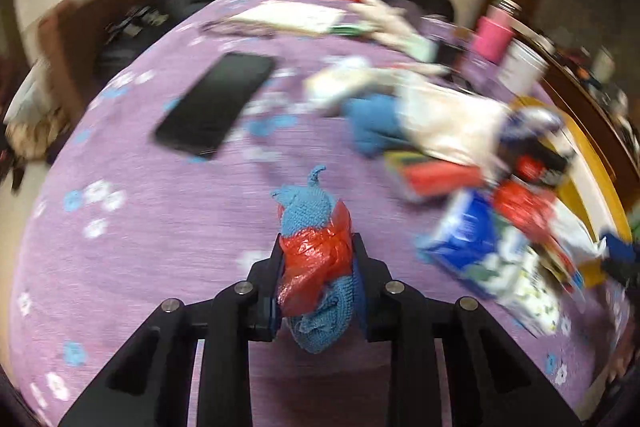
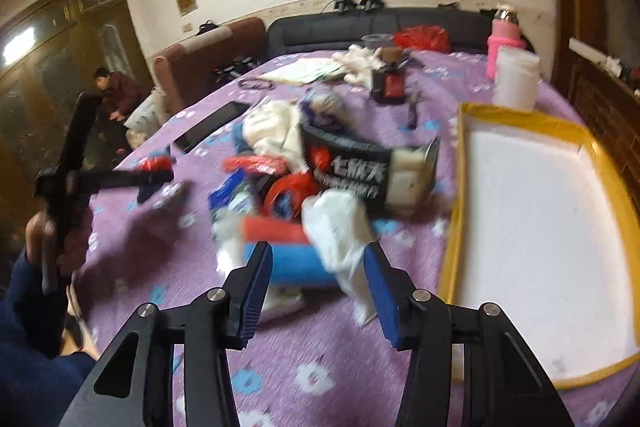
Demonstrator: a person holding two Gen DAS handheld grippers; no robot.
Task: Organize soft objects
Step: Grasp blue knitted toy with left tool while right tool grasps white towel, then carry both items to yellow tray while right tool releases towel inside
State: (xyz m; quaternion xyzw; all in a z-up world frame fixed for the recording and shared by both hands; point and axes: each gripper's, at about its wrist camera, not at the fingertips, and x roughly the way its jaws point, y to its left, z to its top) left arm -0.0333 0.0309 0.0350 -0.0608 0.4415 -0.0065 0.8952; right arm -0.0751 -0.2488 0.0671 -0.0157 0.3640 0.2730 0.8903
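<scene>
Left gripper (image 1: 318,259) is clamped on a bundle and lifting it clear: a blue knitted cloth (image 1: 306,209) with a crinkly red plastic bag (image 1: 316,257) wrapped round its middle, both squeezed between the black jaws above the purple flowered bedspread (image 1: 120,227). So the pick looks made on that side, and the step in hand reads as carrying it off to be sorted. Right gripper (image 2: 318,267) stands with its jaws apart, blue pads either side of a blue roll (image 2: 292,263) and a floppy white plastic bag (image 2: 340,227) at the near edge of the heap; the blur makes it hard to say whether the pads touch either one. Behind them the pile (image 2: 320,167) is a jumble: a red roll (image 2: 276,231), a black printed pouch (image 2: 352,167), cream fabric (image 2: 272,127), all limp and creased. Just beside the heap, on the right, sits a shallow box (image 2: 452,227) with a yellow rim and a white floor, nothing in it yet, the likely home for these things. Next move calls for swinging the left bundle across to that box without snagging the heap, and for the right jaws to settle on one item, not two. Out on the bedspread lies a flat black phone (image 1: 216,103), hard and glossy, well apart.
</scene>
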